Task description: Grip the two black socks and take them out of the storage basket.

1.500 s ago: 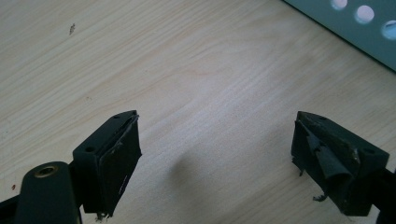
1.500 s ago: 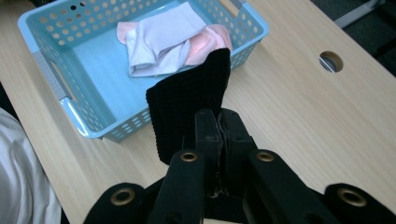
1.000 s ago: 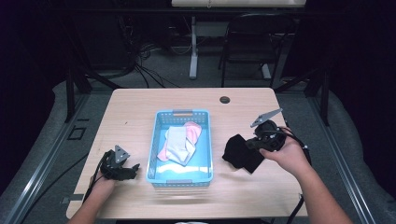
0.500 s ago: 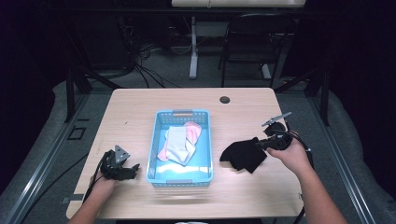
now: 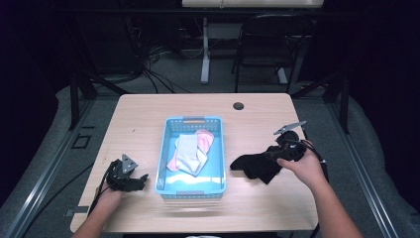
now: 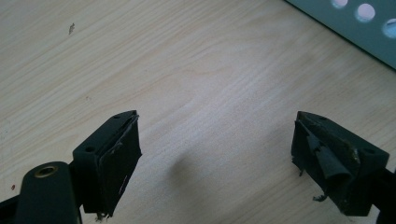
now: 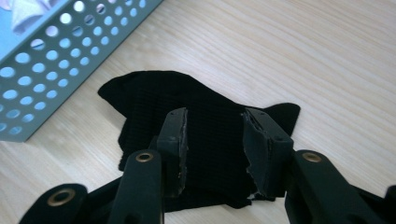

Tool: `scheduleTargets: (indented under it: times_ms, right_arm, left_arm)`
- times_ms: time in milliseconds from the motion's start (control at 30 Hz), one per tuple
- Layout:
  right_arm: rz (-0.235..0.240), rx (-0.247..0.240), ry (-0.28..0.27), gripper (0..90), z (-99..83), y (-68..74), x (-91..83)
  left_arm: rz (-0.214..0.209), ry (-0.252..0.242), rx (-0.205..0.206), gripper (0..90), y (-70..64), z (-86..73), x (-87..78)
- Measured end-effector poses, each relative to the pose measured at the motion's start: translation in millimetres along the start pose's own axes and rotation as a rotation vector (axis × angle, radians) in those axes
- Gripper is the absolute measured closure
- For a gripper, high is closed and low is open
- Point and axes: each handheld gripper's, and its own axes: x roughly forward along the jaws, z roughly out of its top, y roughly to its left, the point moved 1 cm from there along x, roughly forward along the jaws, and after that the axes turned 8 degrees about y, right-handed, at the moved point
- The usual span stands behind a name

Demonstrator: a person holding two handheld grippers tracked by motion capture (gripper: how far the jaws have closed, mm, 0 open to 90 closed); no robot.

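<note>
The right gripper [image 7: 215, 140], jaws part-open, is straddling the black knitted sock [image 5: 255, 166] at three o'clock of the blue perforated plastic basket [image 5: 192, 186]; closing comes next, probably. The left gripper [image 6: 215, 161] is gaping wide, empty.

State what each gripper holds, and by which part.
Left gripper: nothing, jaws open. Right gripper straddles the black sock; whether it grips cannot be told.

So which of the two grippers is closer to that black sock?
The right. The right gripper is right over the black sock, its jaws part-open either side of the fabric. The left gripper sits across the blue basket, jaws wide open over bare table.
</note>
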Motion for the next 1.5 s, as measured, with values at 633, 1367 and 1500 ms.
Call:
scheduleTargets:
  times_ms: [633, 1367, 1500]
  right_arm:
    - [-0.01, -0.031, -0.046, 61.1, 0.1, 39.0, 2.7]
    - [0.029, 0.001, -0.155, 58.8, -34.2, 56.0, 35.4]
    - [0.037, 0.008, -0.174, 58.7, -38.7, 61.1, 42.8]
  left_arm:
    - [-0.004, 0.002, 0.0, 15.6, 0.1, 0.1, -0.3]
    - [-0.006, 0.008, 0.003, 15.6, -0.8, 0.0, 0.7]
    - [-0.006, 0.005, 0.003, 15.6, -0.8, 0.0, 0.4]
